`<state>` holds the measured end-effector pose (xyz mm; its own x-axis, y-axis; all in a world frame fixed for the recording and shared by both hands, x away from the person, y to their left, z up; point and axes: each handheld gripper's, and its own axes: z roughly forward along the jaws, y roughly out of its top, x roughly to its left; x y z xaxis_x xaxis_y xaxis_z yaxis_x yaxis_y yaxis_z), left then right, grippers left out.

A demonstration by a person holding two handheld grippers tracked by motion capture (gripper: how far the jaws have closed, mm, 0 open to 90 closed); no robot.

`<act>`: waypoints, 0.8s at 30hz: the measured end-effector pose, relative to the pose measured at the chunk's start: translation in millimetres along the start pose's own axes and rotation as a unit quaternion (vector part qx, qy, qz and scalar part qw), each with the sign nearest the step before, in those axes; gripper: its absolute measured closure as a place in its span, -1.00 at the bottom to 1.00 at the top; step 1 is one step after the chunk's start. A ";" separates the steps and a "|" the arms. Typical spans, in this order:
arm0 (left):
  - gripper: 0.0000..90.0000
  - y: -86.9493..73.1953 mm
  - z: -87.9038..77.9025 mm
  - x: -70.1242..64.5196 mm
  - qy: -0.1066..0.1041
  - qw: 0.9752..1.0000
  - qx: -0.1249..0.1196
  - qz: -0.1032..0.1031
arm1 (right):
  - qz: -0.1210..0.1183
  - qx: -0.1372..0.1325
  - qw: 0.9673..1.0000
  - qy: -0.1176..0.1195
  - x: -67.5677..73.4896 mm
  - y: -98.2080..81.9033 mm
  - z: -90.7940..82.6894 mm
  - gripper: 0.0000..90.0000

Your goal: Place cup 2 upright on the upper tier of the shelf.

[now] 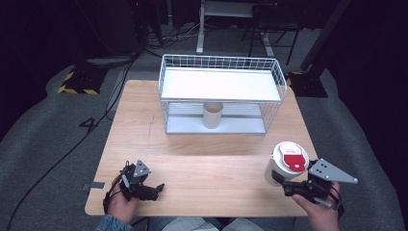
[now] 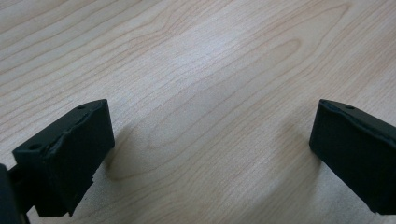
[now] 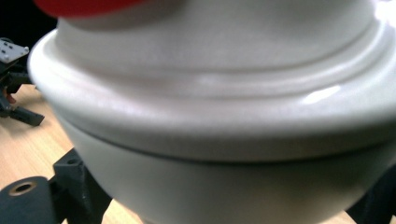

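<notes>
Left gripper: low at the near left corner of the table, jaws spread wide with nothing but bare wood grain between them, as its own view confirms.
Left hand: wrapped round the gripper's body right at the table's near edge, a denim sleeve just below it.
Wire basket: sitting at the far middle of the table, a white shelf across its top and an open space beneath.
Beige cup: upright in that lower space, under the shelf, well away from both grippers.
White cup: over at the near right edge, tilted, white lid on with a red patch on top, caught between the right gripper's jaws.
Right gripper: jaws closed on the white cup's body just below the lid's rim; in its own view the cup sits right up against the camera, one black finger at its left flank.
Right hand: gripping from the near right corner, grey plate on top.
</notes>
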<state>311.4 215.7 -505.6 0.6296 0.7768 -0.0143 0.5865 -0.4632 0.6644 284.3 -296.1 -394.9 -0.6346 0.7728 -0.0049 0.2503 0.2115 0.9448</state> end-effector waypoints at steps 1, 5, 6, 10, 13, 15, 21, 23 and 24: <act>-0.99 0.0 0.1 0.0 0.000 1.000 0.000 0.000 | 0.000 0.000 1.000 0.001 -1.2 3.5 1.4 -0.80; -0.99 0.3 0.5 0.8 -0.002 1.000 -0.001 -0.004 | -0.003 -0.001 1.000 0.000 -5.3 18.6 7.1 -0.80; -0.99 0.7 0.6 0.9 0.000 1.000 0.000 -0.005 | -0.003 -0.003 1.000 0.000 -6.3 22.8 8.7 -0.80; -0.99 1.2 1.0 0.7 0.004 1.000 0.000 -0.005 | -0.007 -0.008 1.000 -0.002 -10.8 38.9 14.5 -0.80; -0.99 1.4 1.2 0.4 0.005 1.000 0.001 -0.007 | -0.011 -0.010 1.000 -0.003 -13.7 51.7 19.4 -0.80; -0.99 1.4 1.2 0.4 0.005 1.000 0.000 -0.007 | -0.012 -0.011 1.000 -0.003 -15.5 60.5 23.1 -0.80; -0.99 2.2 2.1 0.2 0.008 1.000 0.001 -0.016 | -0.018 -0.011 1.000 -0.003 -18.3 80.9 32.8 -0.80; -0.99 2.6 2.4 0.5 0.013 1.000 0.000 -0.018 | -0.020 -0.012 1.000 -0.002 -19.4 86.7 36.6 -0.80; -0.99 3.0 2.9 0.6 0.013 1.000 -0.001 -0.021 | -0.023 -0.012 1.000 -0.003 -20.3 89.7 38.5 -0.80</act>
<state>315.0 213.6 -505.8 0.5918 0.8058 -0.0226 0.6111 -0.4302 0.6644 347.8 -269.8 -322.7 -0.6406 0.7662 -0.0501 0.2033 0.2321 0.9512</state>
